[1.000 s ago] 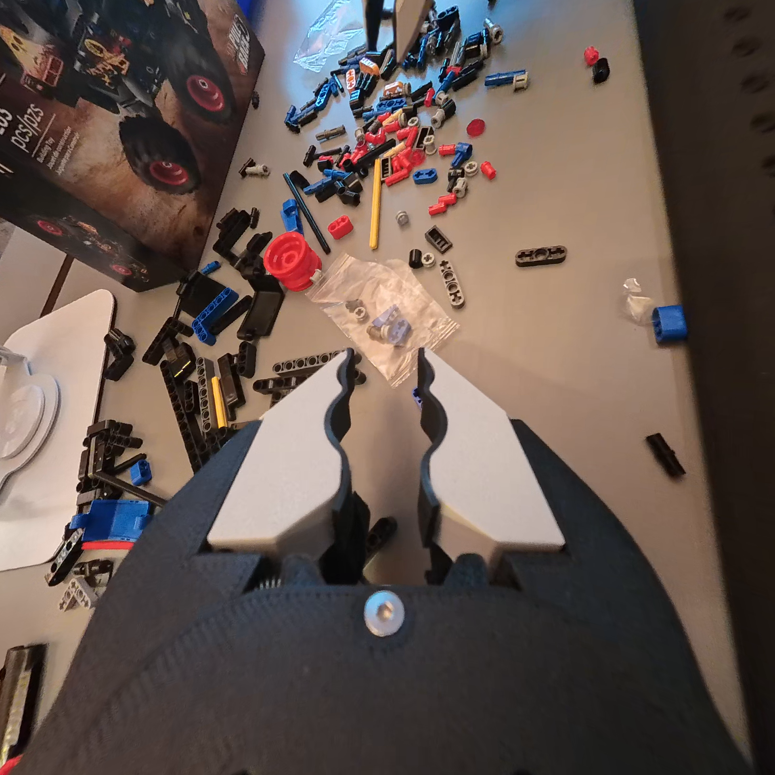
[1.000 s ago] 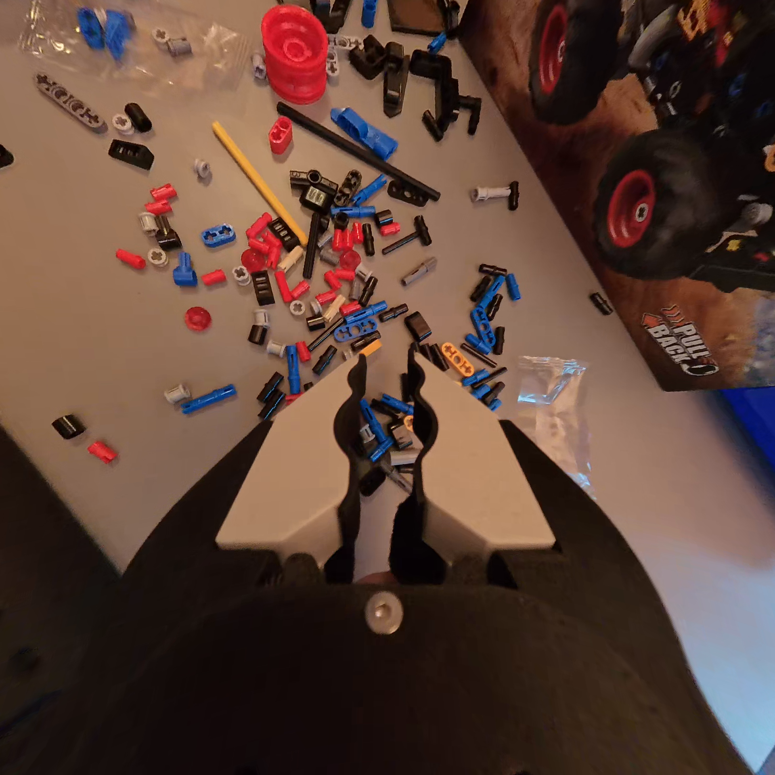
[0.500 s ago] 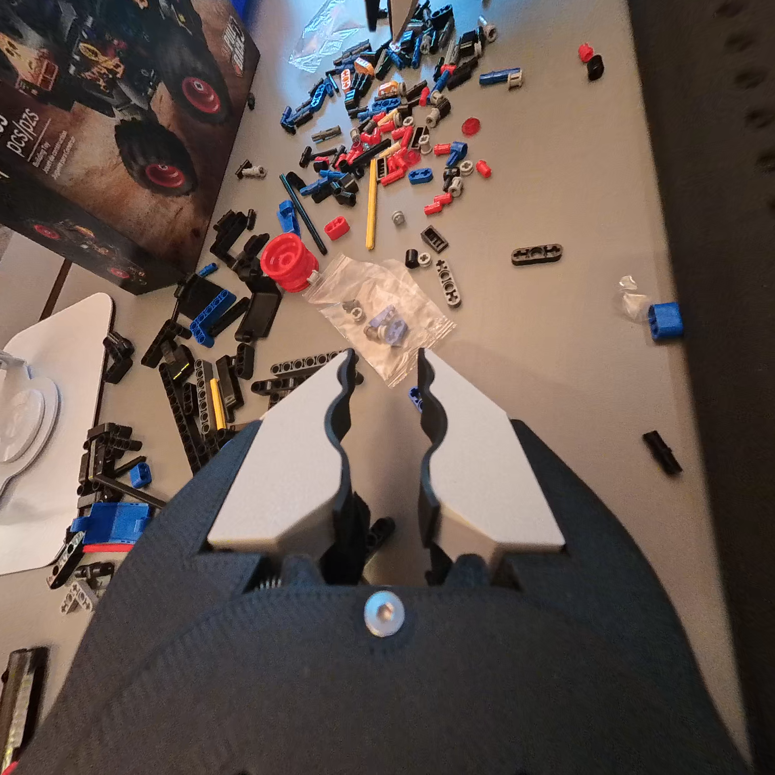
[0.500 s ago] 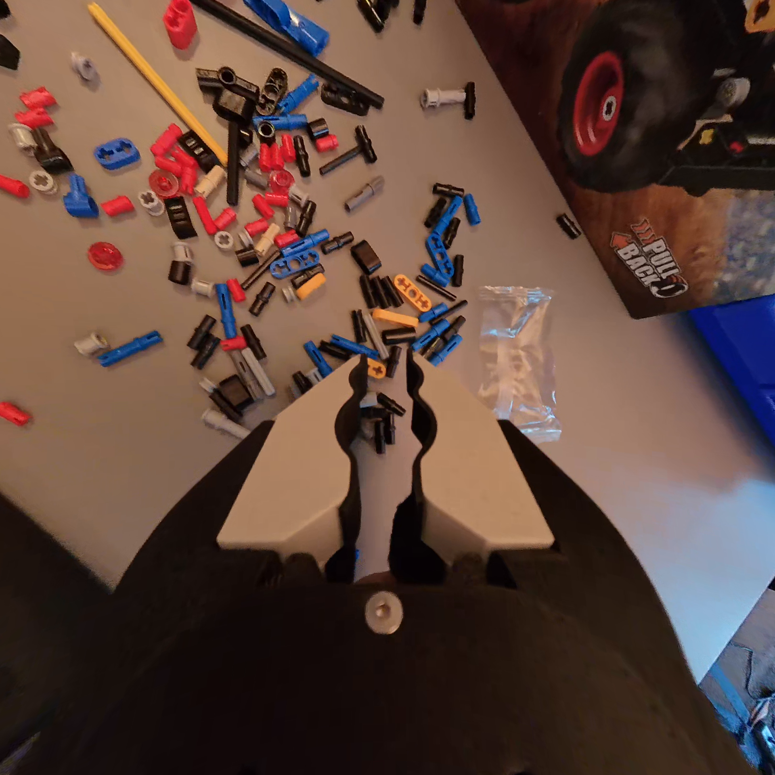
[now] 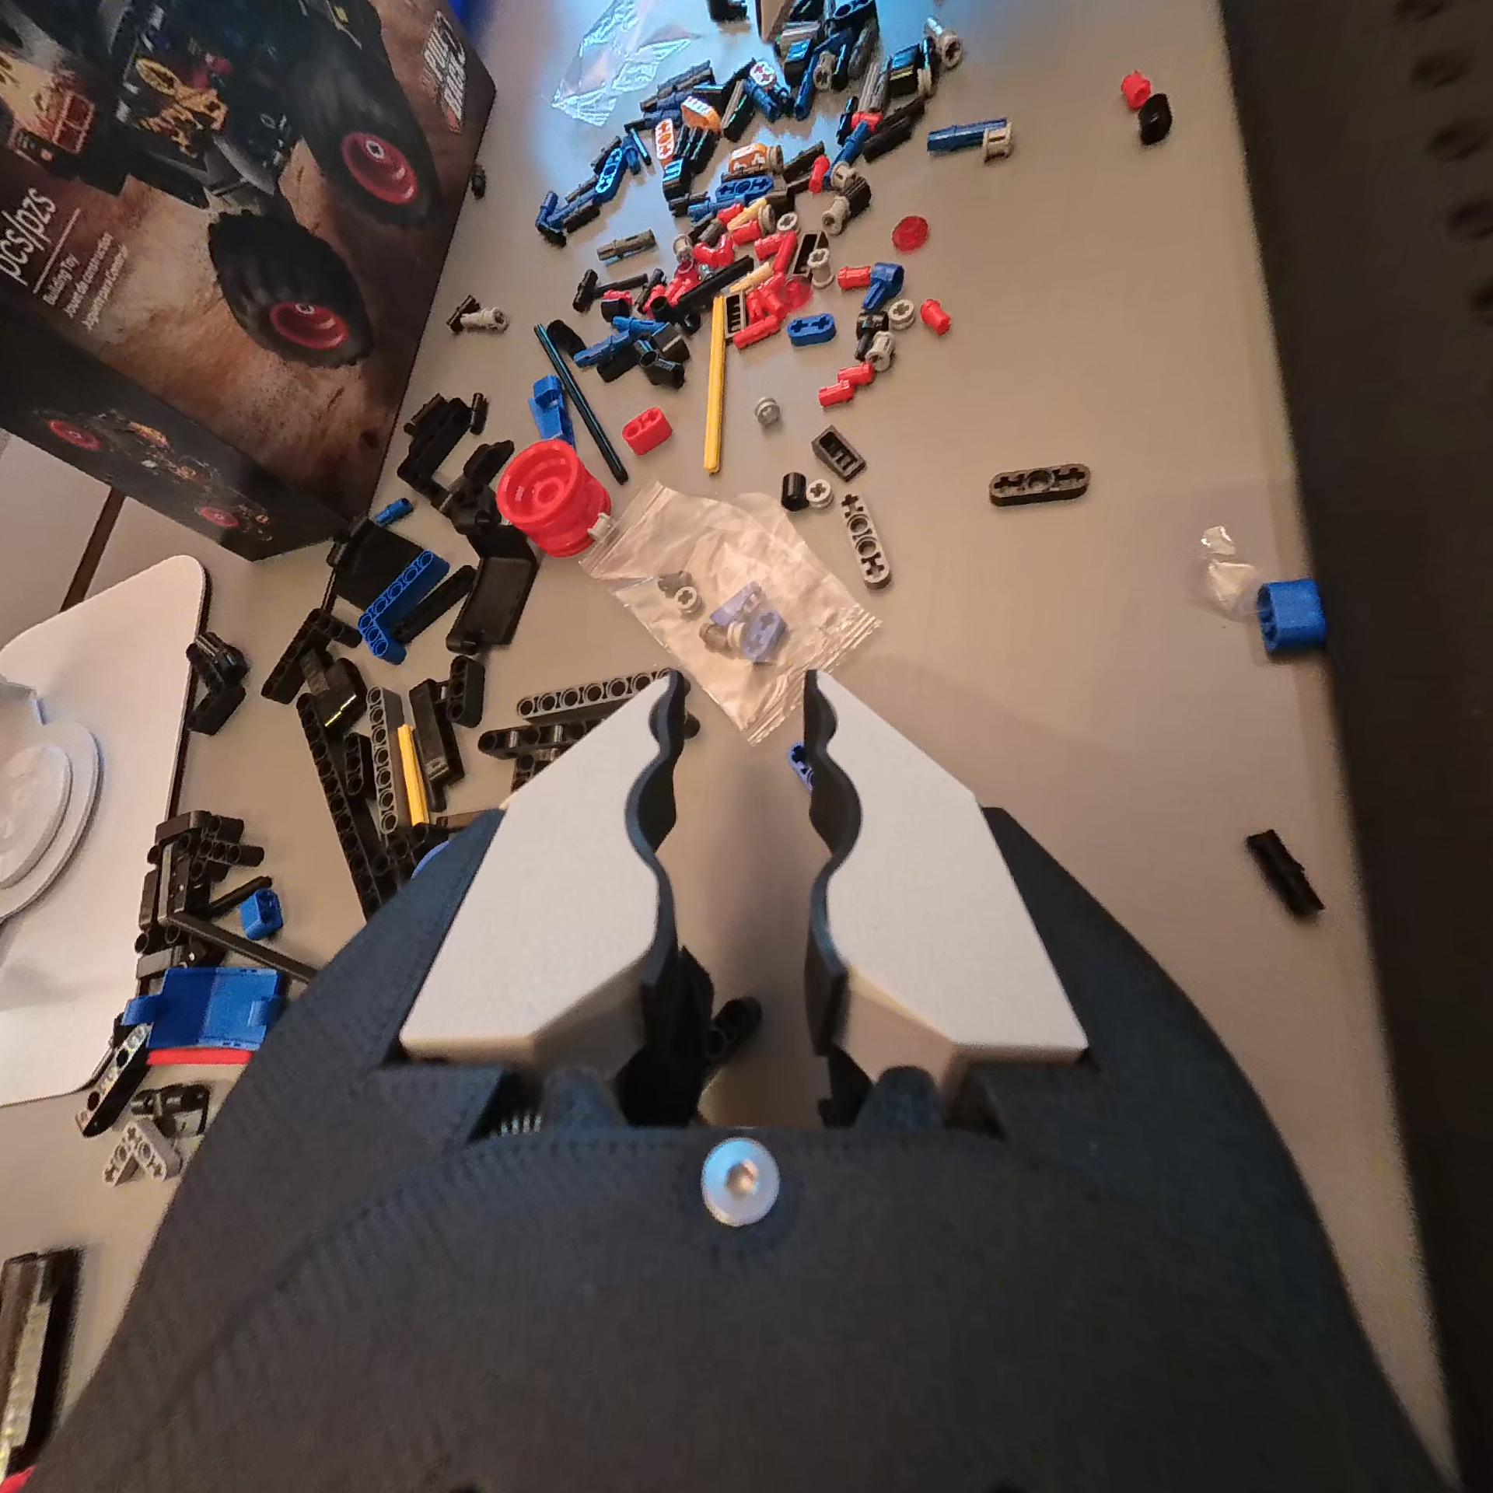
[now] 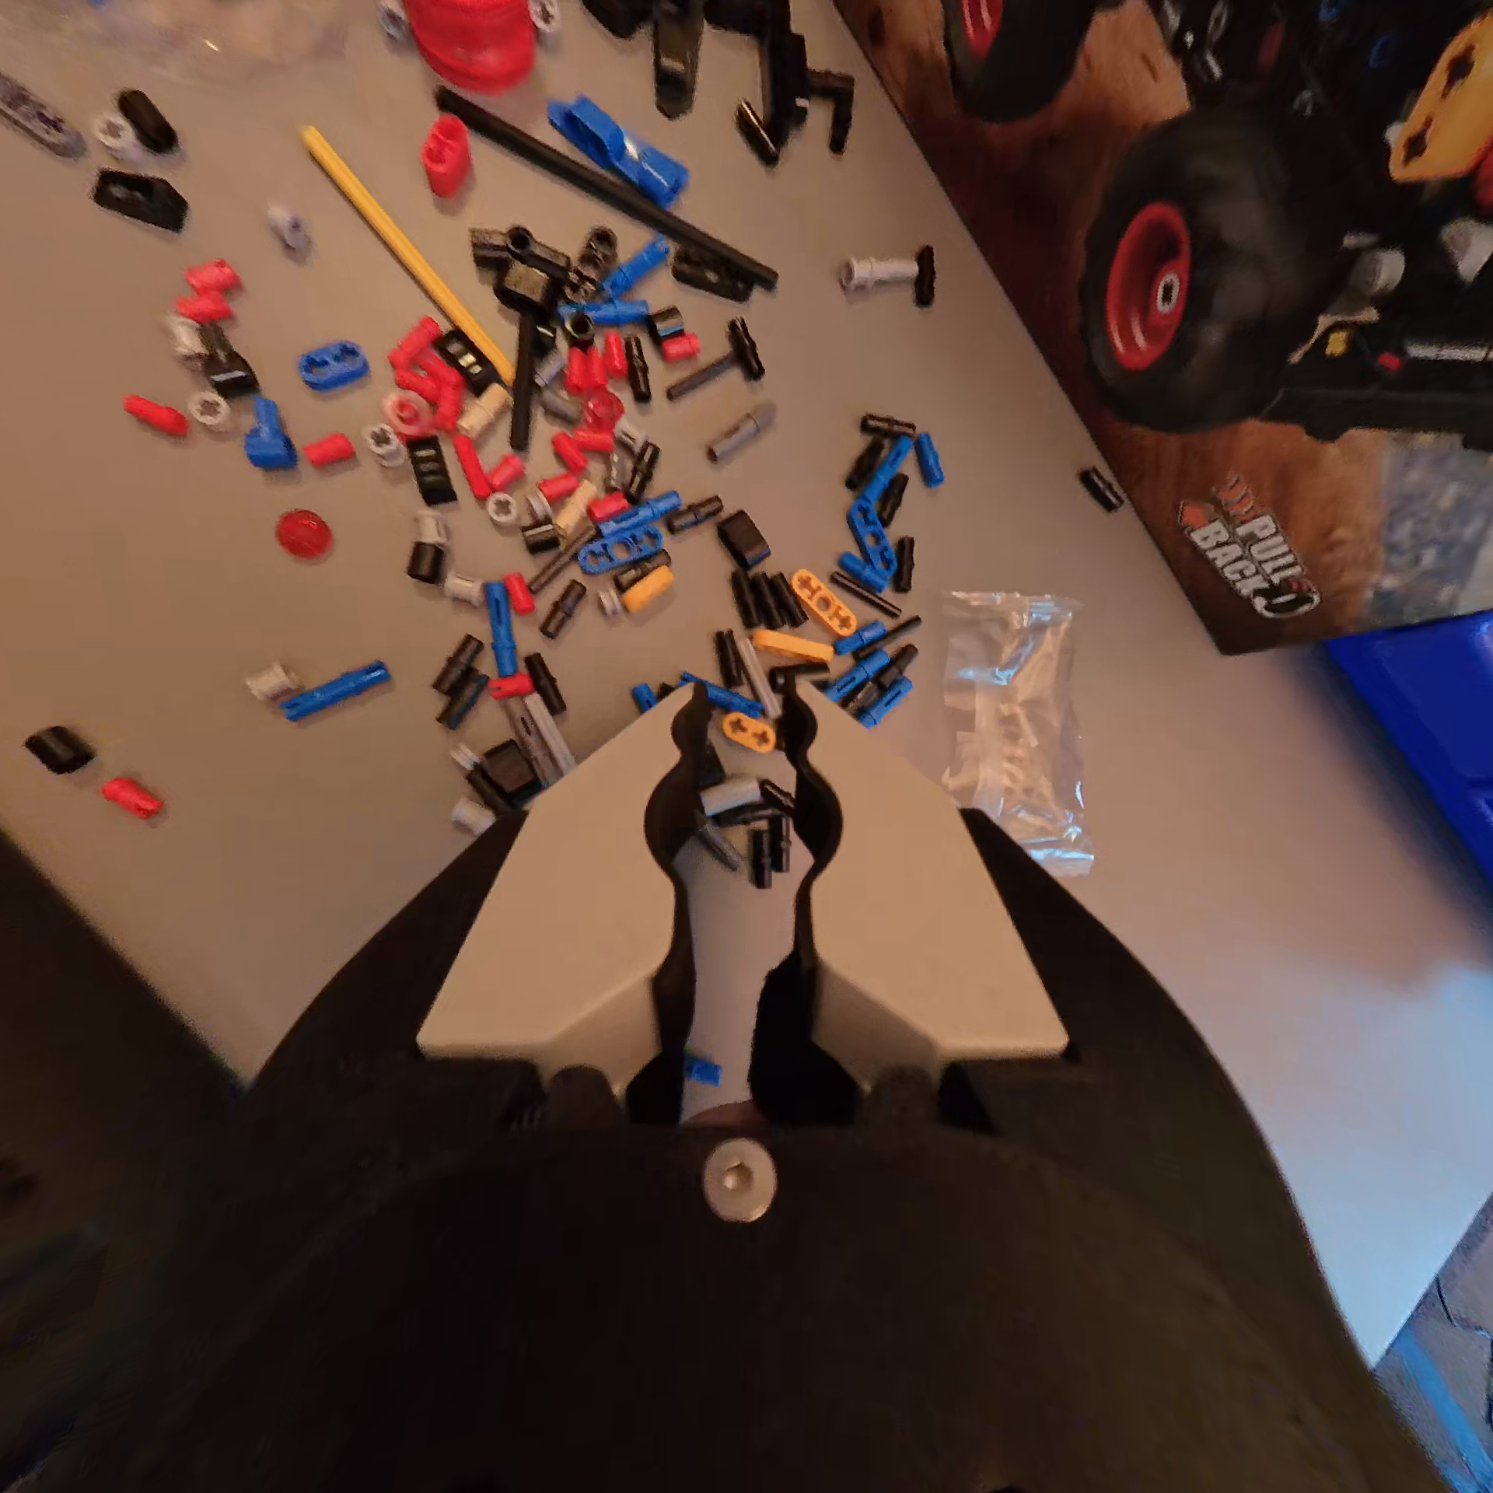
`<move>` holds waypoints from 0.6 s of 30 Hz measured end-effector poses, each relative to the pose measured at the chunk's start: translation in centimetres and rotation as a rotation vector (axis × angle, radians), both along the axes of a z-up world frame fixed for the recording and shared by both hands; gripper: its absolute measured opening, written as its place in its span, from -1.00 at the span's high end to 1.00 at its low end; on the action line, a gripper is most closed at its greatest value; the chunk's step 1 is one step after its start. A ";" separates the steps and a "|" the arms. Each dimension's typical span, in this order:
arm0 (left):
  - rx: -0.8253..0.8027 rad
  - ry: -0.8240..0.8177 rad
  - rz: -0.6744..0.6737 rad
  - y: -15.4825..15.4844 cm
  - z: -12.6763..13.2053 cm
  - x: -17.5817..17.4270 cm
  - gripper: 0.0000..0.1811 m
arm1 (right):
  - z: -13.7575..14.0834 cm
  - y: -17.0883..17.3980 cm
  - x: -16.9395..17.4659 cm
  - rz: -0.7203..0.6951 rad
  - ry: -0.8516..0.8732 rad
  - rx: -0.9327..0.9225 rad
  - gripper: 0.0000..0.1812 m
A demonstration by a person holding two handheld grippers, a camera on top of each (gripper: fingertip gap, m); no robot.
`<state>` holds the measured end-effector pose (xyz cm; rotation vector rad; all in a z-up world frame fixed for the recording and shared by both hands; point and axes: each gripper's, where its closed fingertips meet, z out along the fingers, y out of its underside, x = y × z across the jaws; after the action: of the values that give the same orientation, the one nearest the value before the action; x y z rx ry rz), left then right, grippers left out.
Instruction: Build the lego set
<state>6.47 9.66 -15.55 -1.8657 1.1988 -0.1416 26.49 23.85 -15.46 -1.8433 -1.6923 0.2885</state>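
Note:
Loose lego pieces (image 6: 565, 452) in red, blue, black and orange lie scattered on the grey table (image 6: 202, 848). My right gripper (image 6: 745, 701) hovers over the near end of the pile, its jaws a little apart and empty. A small orange piece (image 6: 747, 731) and black pins (image 6: 767, 844) lie on the table under its tips. My left gripper (image 5: 743, 693) is open and empty above the table. Just past its tips lies a clear bag (image 5: 727, 598) with small grey and blue parts. A red wheel hub (image 5: 549, 497) stands beside the bag. Black beams (image 5: 363, 767) lie left of the fingers.
The lego box (image 5: 202, 242) lies at the far left, and shows at the upper right in the right wrist view (image 6: 1212, 283). A white board (image 5: 97, 727) and a blue block (image 5: 210, 1010) lie at the left. An empty clear bag (image 6: 1010, 711) lies right of my right gripper. A blue piece (image 5: 1293, 614) sits at the table's right edge. The left gripper's tips are roughly 25 cm from the right gripper's. My left tips are roughly 9 cm from the red wheel hub (image 5: 549, 497).
My right gripper has pulled back over the pile, from its middle to its near end beside the empty bag. My left gripper has barely moved. Both stay open.

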 end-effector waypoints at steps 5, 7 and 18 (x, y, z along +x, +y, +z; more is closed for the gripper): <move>0.001 0.000 0.000 0.0 0.0 0.0 0.70 | 0.5 -1.4 -1.3 0.068 0.025 -0.004 0.80; 0.002 0.000 0.000 0.0 0.1 0.0 0.70 | 0.4 -1.8 -1.7 0.085 0.024 -0.009 0.80; 0.003 0.002 -0.005 -0.1 0.1 0.1 0.70 | 0.2 -3.8 -4.6 0.186 0.040 -0.024 0.82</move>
<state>6.55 9.58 -15.49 -1.8609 1.2048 -0.1414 21.85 20.04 -15.25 -1.6876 -1.8422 0.4203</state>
